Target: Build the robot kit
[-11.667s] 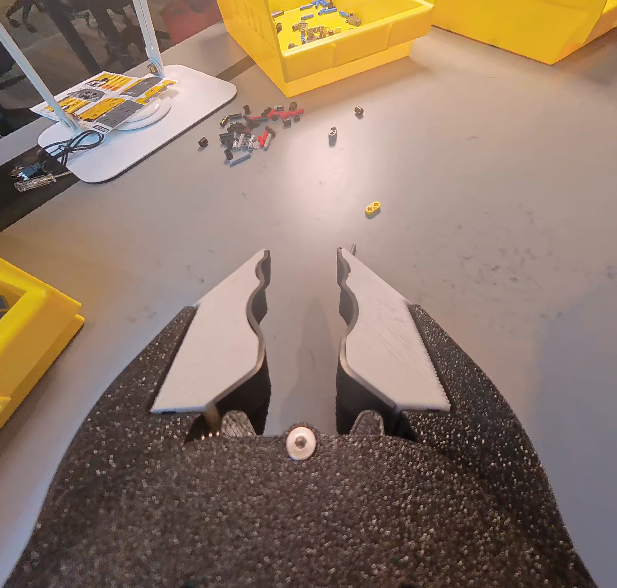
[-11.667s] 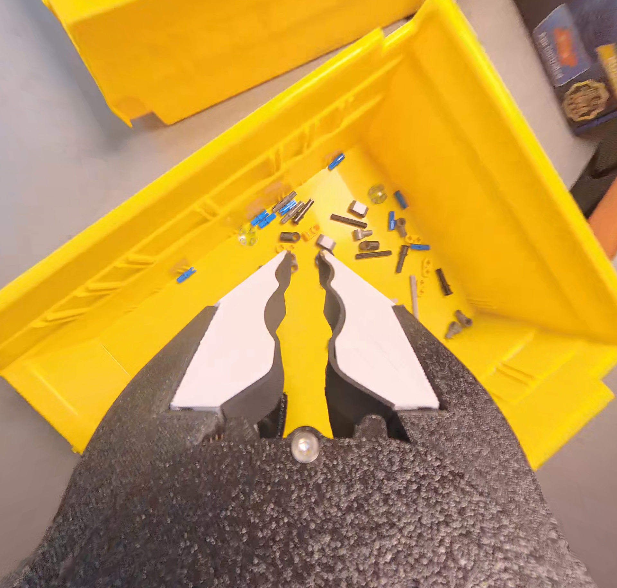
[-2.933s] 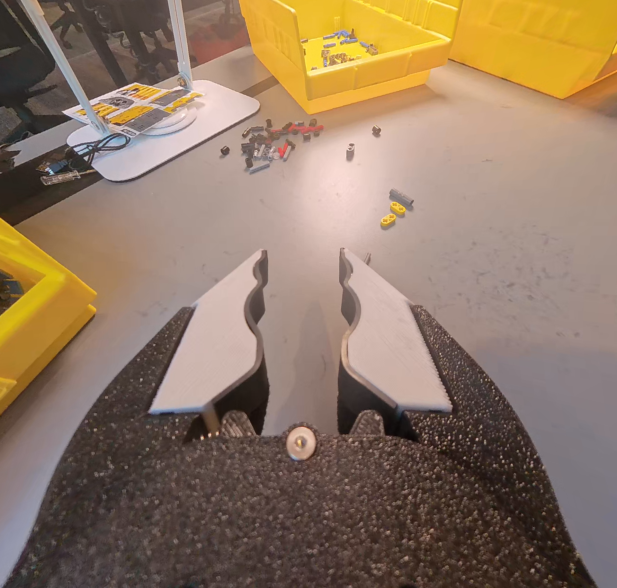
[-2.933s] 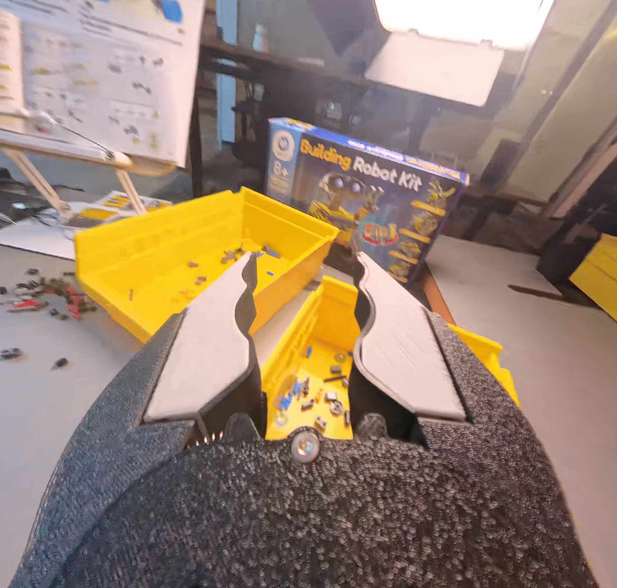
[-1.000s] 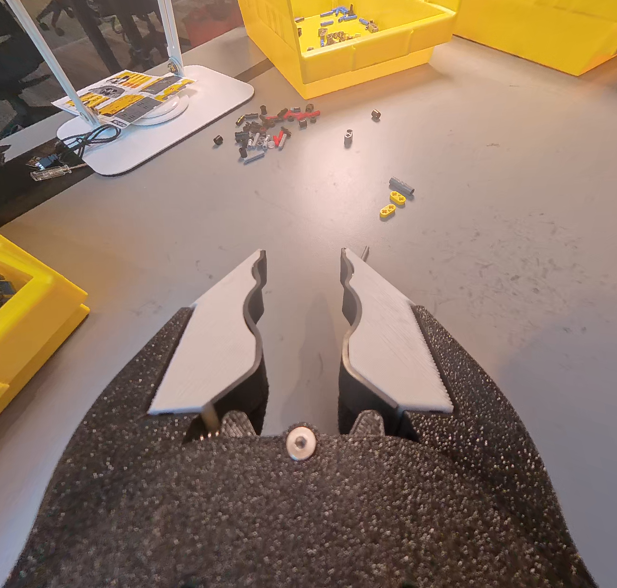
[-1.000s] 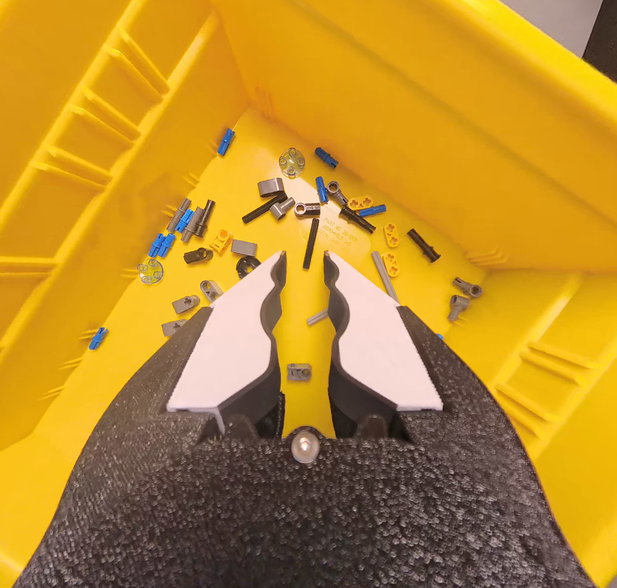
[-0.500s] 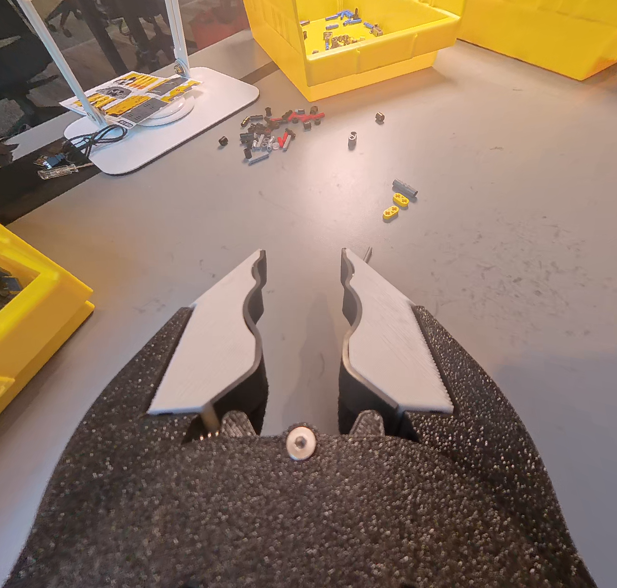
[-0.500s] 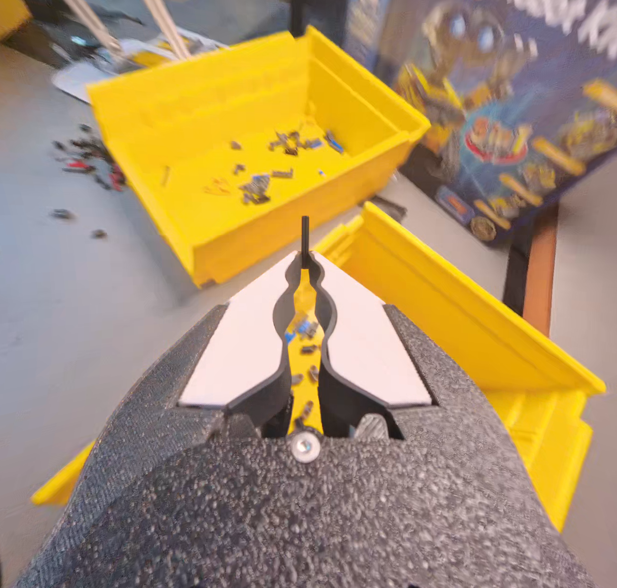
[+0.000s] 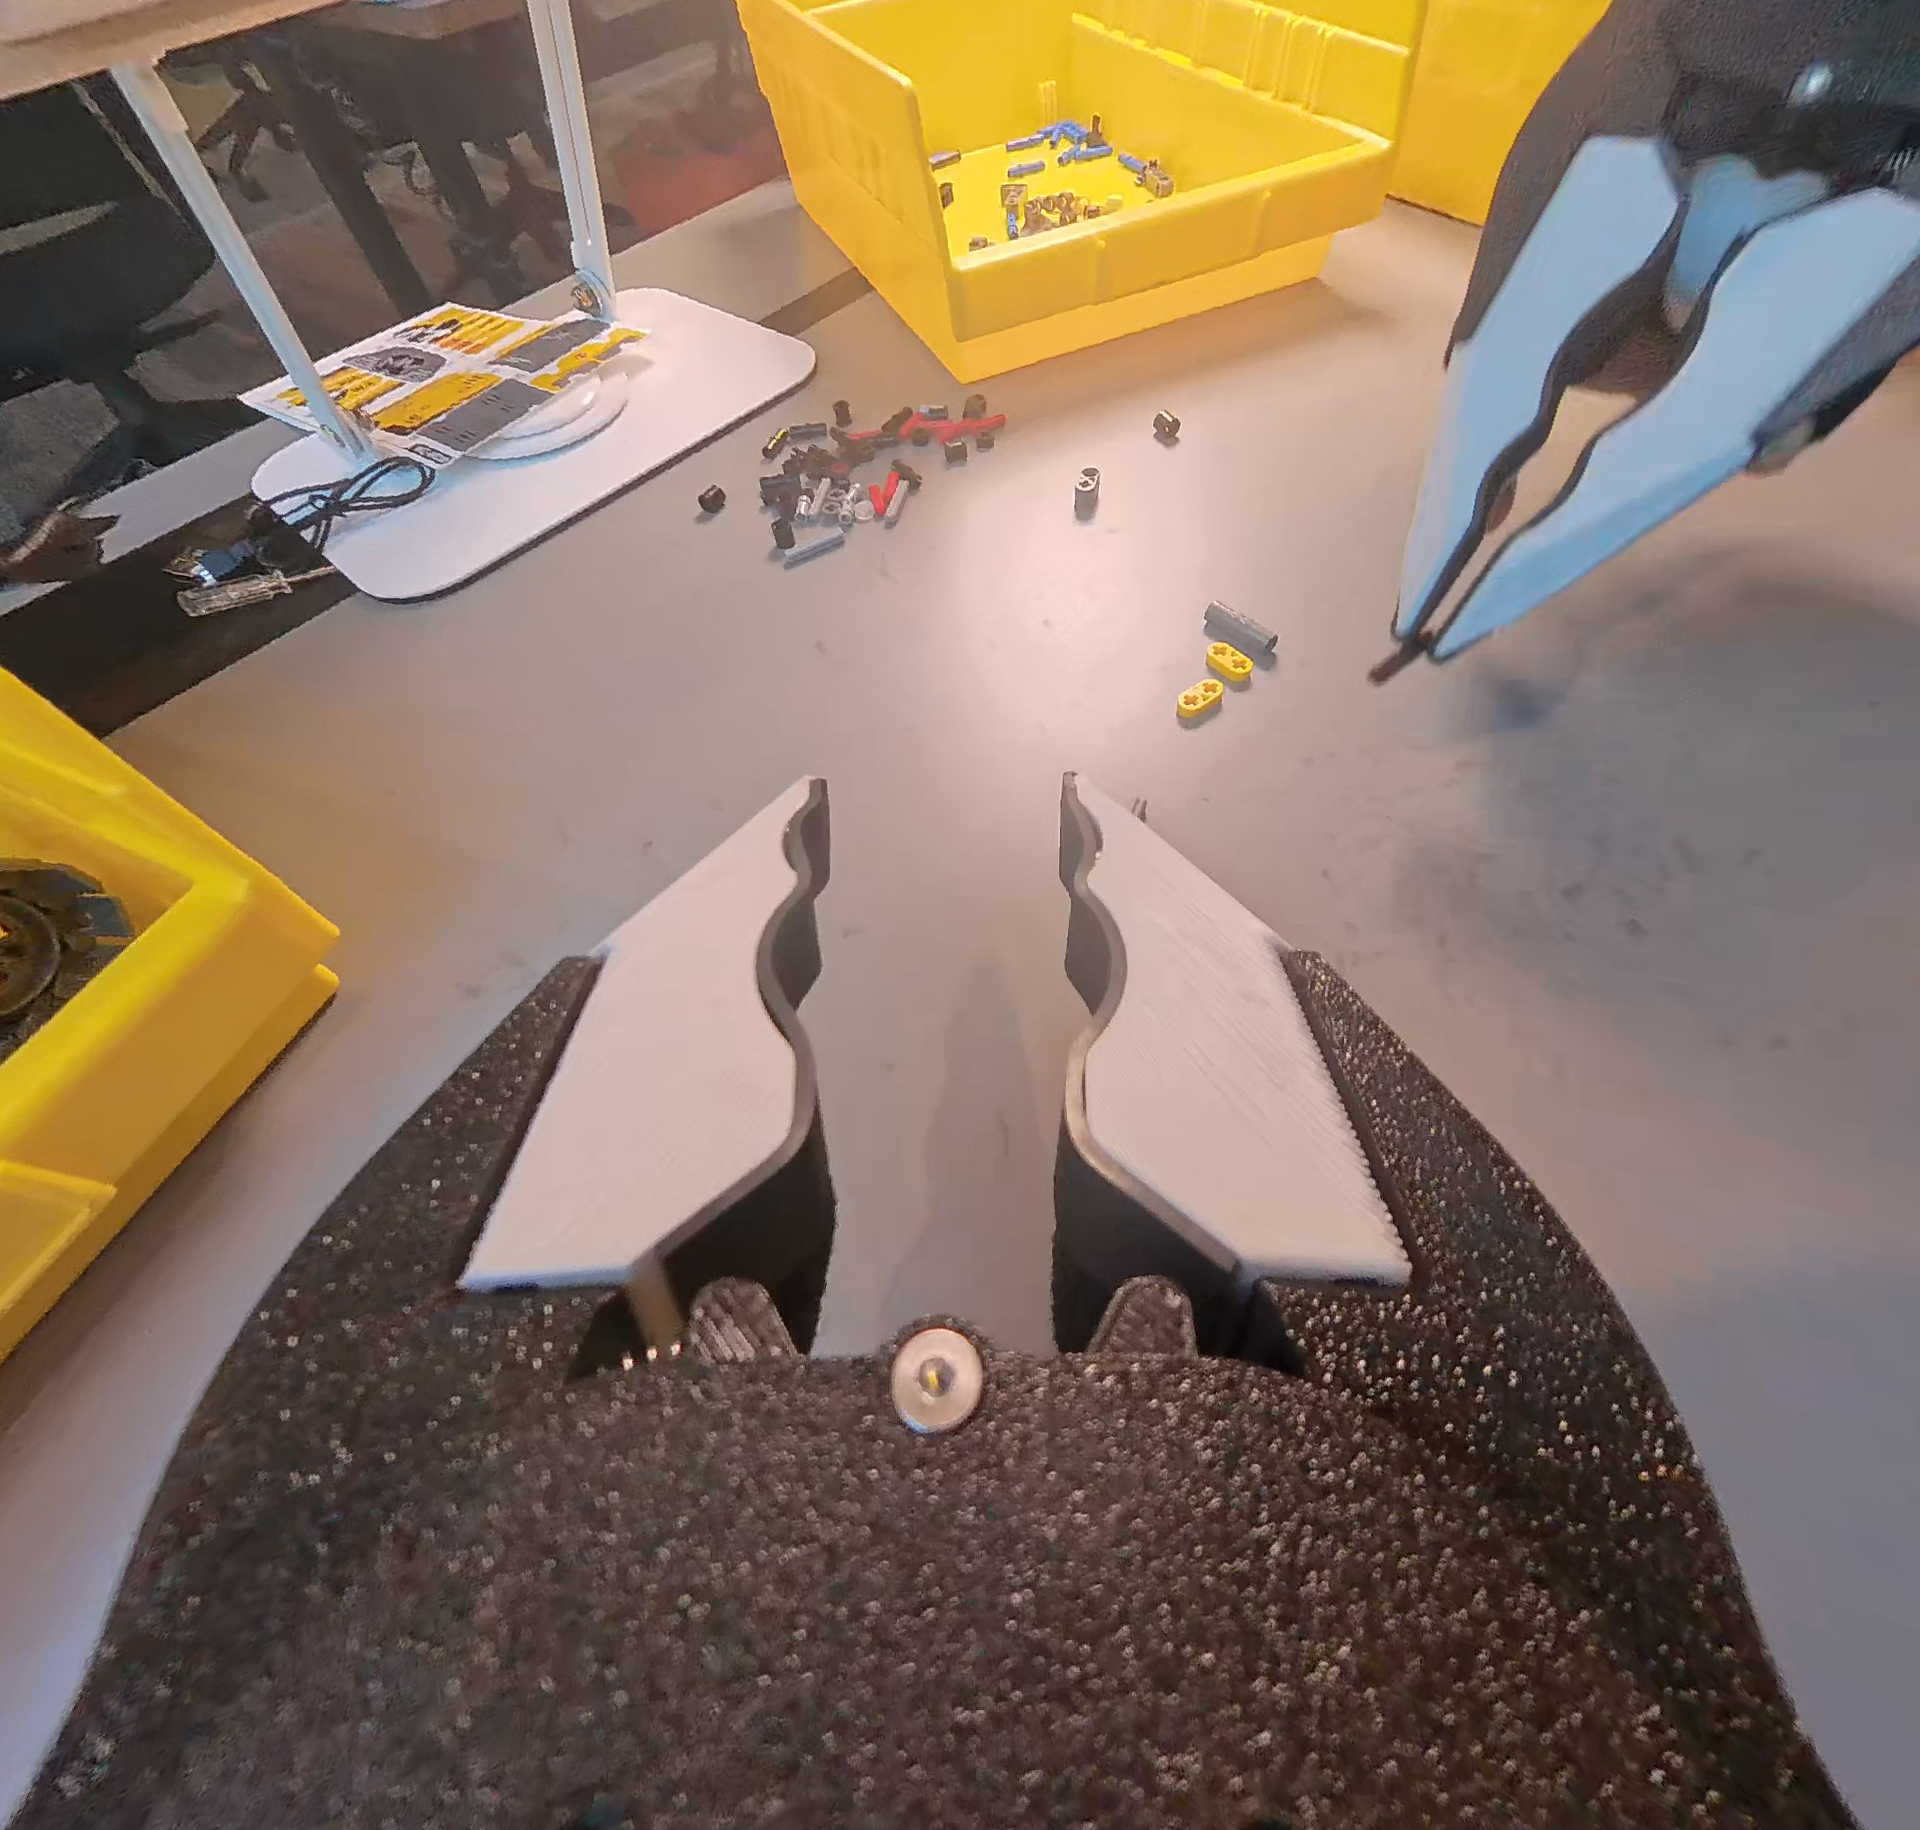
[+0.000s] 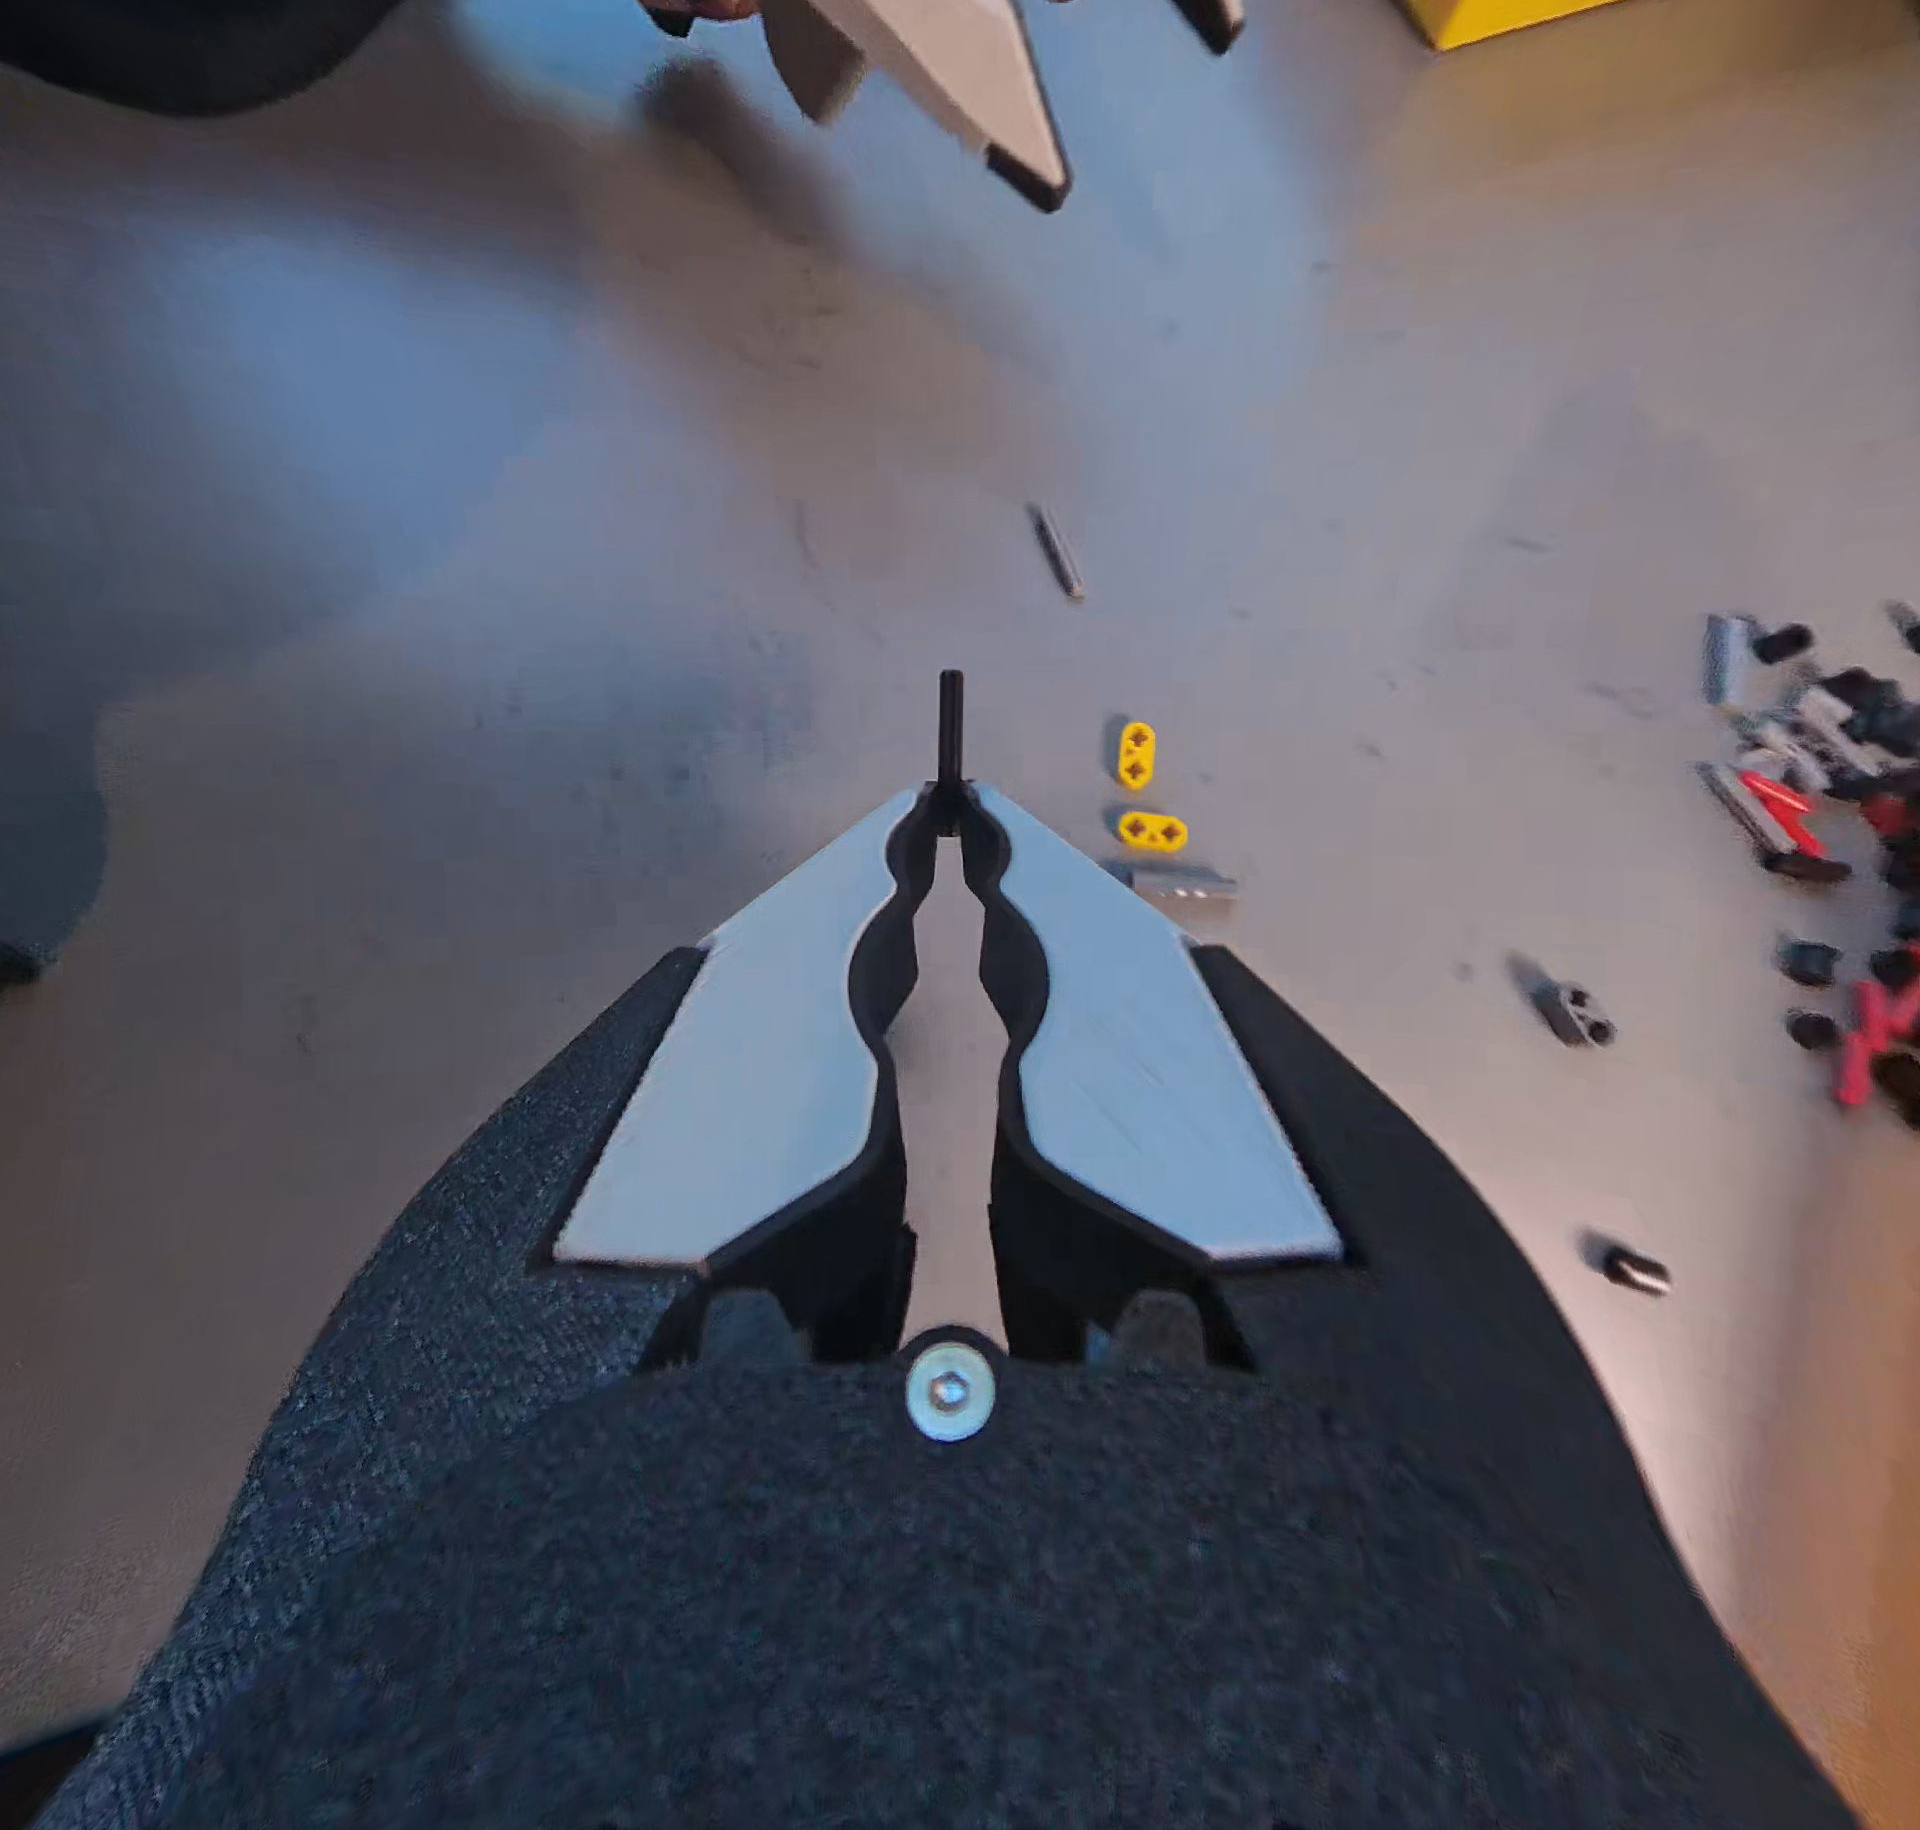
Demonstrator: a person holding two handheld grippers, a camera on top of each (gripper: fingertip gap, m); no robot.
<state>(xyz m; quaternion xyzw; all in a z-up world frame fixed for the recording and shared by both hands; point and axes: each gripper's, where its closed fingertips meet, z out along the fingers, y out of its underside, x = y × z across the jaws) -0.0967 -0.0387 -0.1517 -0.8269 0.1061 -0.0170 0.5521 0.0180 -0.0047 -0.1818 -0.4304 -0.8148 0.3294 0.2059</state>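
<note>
Right wrist view: gripper [image 10: 948,793] now over table [image 10: 416,533].

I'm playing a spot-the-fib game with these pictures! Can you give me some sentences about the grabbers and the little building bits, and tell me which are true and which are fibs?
1. The right gripper is pinching a thin black rod. True.
2. The left gripper is holding a yellow piece. False: its fingers are apart with nothing between them.
3. Two small yellow pieces lie on the grey table beside a short grey tube. True.
4. The yellow bin at the back is empty. False: small blue and dark parts lie on its floor.
5. A pile of black, grey and red parts lies on the table in front of that bin. True.
</note>
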